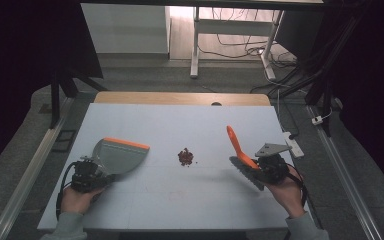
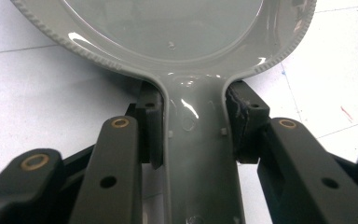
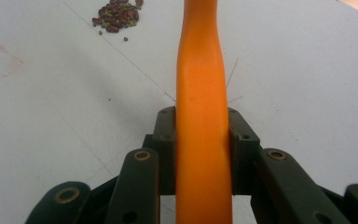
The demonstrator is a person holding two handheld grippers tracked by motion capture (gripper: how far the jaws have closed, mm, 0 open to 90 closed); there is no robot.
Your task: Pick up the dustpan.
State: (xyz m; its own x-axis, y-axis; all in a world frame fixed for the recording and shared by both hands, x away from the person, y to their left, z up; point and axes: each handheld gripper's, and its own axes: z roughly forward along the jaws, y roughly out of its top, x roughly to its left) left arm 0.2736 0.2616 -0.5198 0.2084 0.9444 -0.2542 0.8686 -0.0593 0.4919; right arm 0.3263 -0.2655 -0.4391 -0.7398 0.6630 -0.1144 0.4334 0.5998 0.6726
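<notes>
Tongs first. Left tongs (image 2: pixel 193 140) closed on the grey neck of the dustpan (image 1: pixel 120 156), pads pressing both sides of the handle just below where it widens into the tray. Right tongs (image 3: pixel 200 140) clamped on the orange handle of the brush (image 1: pixel 241 152), gripped partway along it, with the handle rising up and away and the dark bristles low beside the hand.

Dustpan: hard moulded plastic, glossy, likely light and stiff. Smooth neck looks slippery, so a hold close under the flare seems best; the widening should stop it sliding out. Orange lip lies toward the far edge of the surface (image 1: pixel 180 200), tray nearly flat.

Brush: also light, handle rigid and slick, bristles soft and springy. A grip nearer the bristle end would probably give firmer sweeping control.

Pile of beans (image 1: pixel 185 157), reddish brown with a few green ones, sits mid-surface between the two tools, apart from both. Small, hard, round: likely to roll and scatter if swept sharply, so gentle strokes toward the pan's lip seem called for.
</notes>
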